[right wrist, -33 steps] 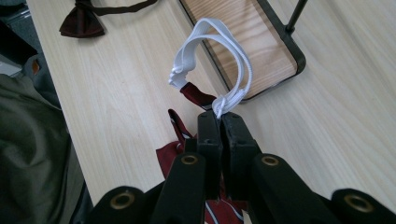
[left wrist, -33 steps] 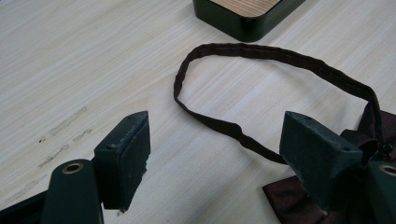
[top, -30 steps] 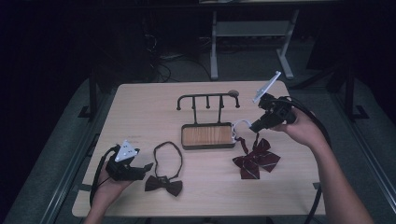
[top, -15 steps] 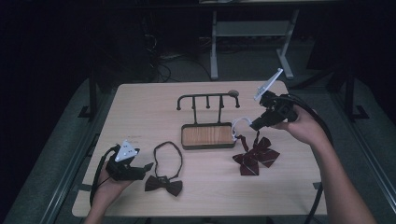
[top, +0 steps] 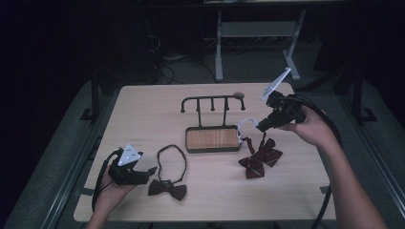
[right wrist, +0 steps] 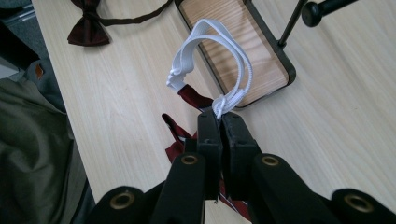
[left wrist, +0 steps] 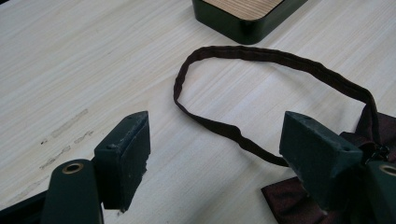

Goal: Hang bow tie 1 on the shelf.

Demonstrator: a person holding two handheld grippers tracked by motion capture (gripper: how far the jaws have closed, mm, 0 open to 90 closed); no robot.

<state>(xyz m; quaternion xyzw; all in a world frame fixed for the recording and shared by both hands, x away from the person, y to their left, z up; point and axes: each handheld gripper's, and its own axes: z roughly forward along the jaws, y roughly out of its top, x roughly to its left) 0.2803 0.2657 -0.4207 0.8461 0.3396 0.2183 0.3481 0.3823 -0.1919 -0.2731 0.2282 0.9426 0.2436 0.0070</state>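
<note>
The right gripper (top: 260, 125), at the right of the high view, has its jaws clamped together on the white elastic loop (right wrist: 212, 56) of a striped bow tie (top: 260, 158). The loop stands up off the desk (top: 153, 114), arching above the near right corner of the stand's wooden base (top: 212, 138), while the tie's dark red, striped wings trail onto the desk just right of that base. In the right gripper view the loop rises from the jaw tips towards the upper middle of the frame, its knot pinched right at the tips.

The black peg rack (top: 212, 101) rises from the base's far edge, its row of short pegs just left of the raised loop; nothing hangs on them.

At the lower left of the high view, the left gripper (top: 152, 171) rests on the desk with its jaws wide apart and holding nothing. A plain dark bow tie (top: 167, 190) lies just right of it, its band (left wrist: 261, 56) curled in an open oval towards the base. In the left gripper view that band runs between the two jaws without touching the left one; the right jaw overlaps the tie's wing.
</note>
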